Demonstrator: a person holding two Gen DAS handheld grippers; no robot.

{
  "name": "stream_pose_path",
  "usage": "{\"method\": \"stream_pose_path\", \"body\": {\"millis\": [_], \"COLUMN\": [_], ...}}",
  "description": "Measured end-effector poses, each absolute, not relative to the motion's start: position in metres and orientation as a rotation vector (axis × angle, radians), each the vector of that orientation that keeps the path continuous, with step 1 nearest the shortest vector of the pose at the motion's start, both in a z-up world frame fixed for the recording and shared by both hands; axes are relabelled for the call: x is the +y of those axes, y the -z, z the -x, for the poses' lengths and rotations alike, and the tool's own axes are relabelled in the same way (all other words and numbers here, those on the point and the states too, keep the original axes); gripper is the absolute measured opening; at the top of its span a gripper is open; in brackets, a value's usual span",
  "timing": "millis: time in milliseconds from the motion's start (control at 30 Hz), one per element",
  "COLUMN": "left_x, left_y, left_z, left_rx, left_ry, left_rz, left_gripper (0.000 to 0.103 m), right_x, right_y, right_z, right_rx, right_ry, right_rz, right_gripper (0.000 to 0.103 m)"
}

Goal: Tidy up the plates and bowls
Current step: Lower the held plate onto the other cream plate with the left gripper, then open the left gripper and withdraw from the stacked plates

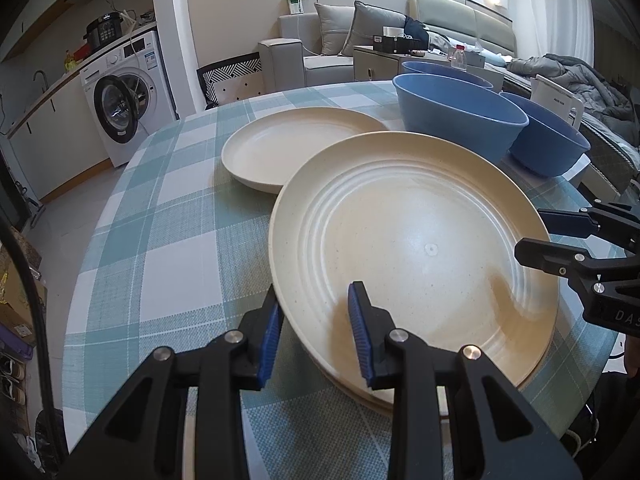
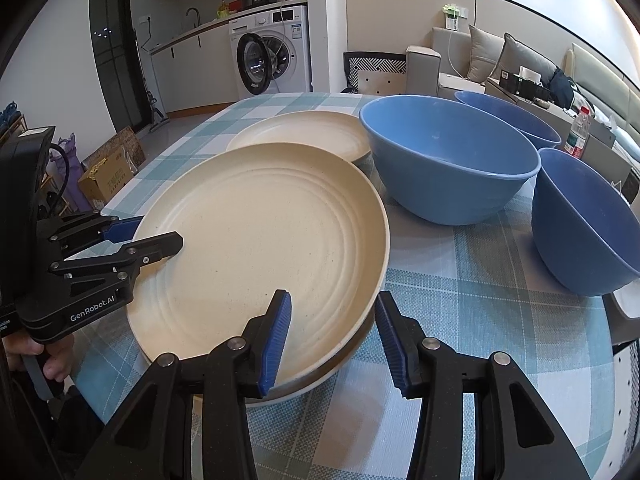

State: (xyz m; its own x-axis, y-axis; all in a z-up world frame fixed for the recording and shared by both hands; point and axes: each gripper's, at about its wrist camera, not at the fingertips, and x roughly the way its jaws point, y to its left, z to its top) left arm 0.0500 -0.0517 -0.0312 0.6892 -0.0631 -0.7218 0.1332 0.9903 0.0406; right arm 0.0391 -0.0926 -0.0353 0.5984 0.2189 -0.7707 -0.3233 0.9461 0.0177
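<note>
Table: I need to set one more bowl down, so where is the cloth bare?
Bare checked tablecloth lies left of the two cream plates, toward the washing-machine side, and in front of the blue bowls, right of the near plate. The far right is crowded: three bowls stand close together there, and the far plate sits tight beside them.

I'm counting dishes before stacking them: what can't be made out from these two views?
- What lies under the top plate: right wrist view, the plate covers it; count unclear.
- The far bowl: left wrist view, mostly behind the nearest bowl.
- The right-hand bowl: right wrist view, cut off by the picture's edge.
- Label on the bottle: too small to read.
</note>
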Motion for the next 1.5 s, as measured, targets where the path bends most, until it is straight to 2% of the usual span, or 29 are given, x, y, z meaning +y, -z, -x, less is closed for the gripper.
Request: {"method": "stream_pose_path", "body": {"millis": [267,500,700,933,1233,1300,1500], "left_x": [-0.052,-0.055,-0.057,-0.061,-0.057,-0.058,-0.056], "left_y": [0.031,0.033,0.037,0.038,0.039,0.039,0.038], "left_z": [-0.050,-0.050,-0.052,-0.050,-0.052,-0.053,-0.053], "left_rx": [0.814,0.821,0.838,0.836,0.853,0.854,0.848], "left_ry": [0.108,0.105,0.105,0.115,0.140,0.140,0.139], "left_rz": [-0.107,-0.125,-0.138,-0.159,-0.119,-0.118,-0.105], "left_gripper": [0.031,0.033,0.036,0.045,0.051,0.054,0.059], "right_x": [-0.093,-0.091,-0.090,-0.092,-0.092,-0.093,-0.096], "right_y": [0.035,0.037,0.038,0.040,0.035,0.034,0.028], "right_z": [-0.036,-0.033,-0.033,-0.035,-0.032,-0.031,-0.031], "right_rx": [0.884,0.885,0.887,0.893,0.868,0.861,0.839], "right_ry": [-0.318,-0.324,-0.329,-0.332,-0.367,-0.369,-0.365], "right_rz": [0.129,0.140,0.139,0.128,0.109,0.106,0.092], "right_gripper": [0.046,0.052,0.055,0.055,0.071,0.078,0.084]}}
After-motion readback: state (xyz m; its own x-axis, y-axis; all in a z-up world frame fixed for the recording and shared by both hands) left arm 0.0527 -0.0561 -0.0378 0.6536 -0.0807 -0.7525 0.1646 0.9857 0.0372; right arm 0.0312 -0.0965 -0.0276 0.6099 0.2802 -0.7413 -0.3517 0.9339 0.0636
